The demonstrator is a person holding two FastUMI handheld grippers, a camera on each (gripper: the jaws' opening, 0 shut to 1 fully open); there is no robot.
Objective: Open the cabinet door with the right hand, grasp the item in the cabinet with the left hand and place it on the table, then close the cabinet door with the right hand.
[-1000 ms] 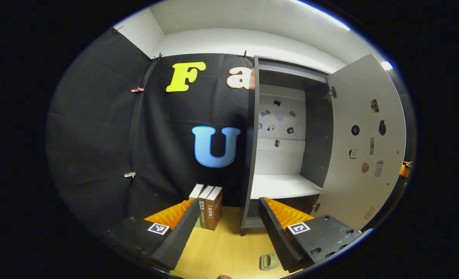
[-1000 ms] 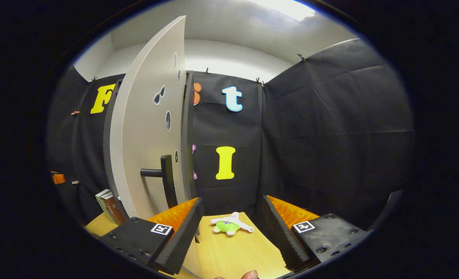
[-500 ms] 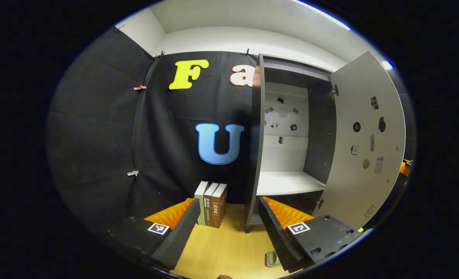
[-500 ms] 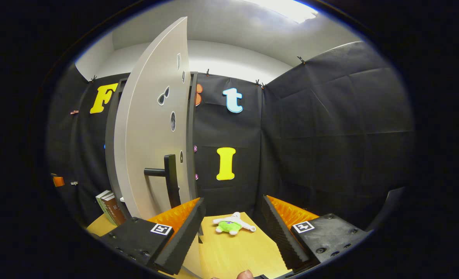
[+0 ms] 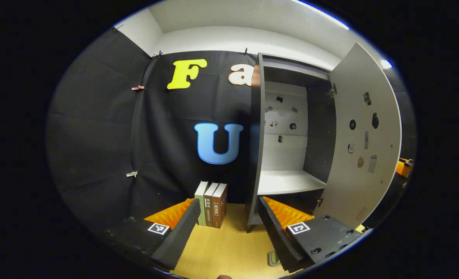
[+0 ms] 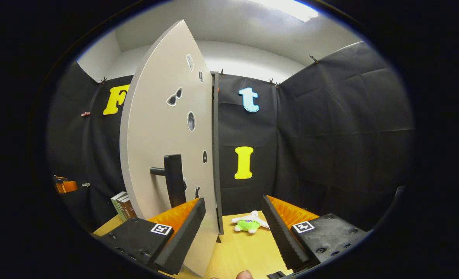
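One cabinet (image 5: 287, 128) is seen in the left gripper view, standing at the back edge of the wooden table (image 5: 229, 248) against the booth wall. Its single door (image 5: 363, 155) is swung open to the right, and one white shelf (image 5: 287, 181) is exposed inside, with nothing seen lying on it. Several small stickers are counted on the back panel and on the inner face of the door. Three books (image 5: 211, 204) are stood upright side by side, just left of the cabinet, at the table's back edge. The left gripper (image 5: 225, 224) is held above the table with its two fingers spread wide and nothing between them. One small pale green item (image 5: 273, 257) is seen on the table near the front edge, partly hidden behind a finger; what it is cannot be told.

In the right gripper view, the door (image 6: 163, 155) is seen from its outer side, with one dark handle (image 6: 171, 180) on it. The right gripper (image 6: 233, 228) is held wide apart and empty, near the door's lower edge. One green and white plush toy (image 6: 249, 224) lies on the table (image 6: 245, 252) beyond the fingers, near the back edge.
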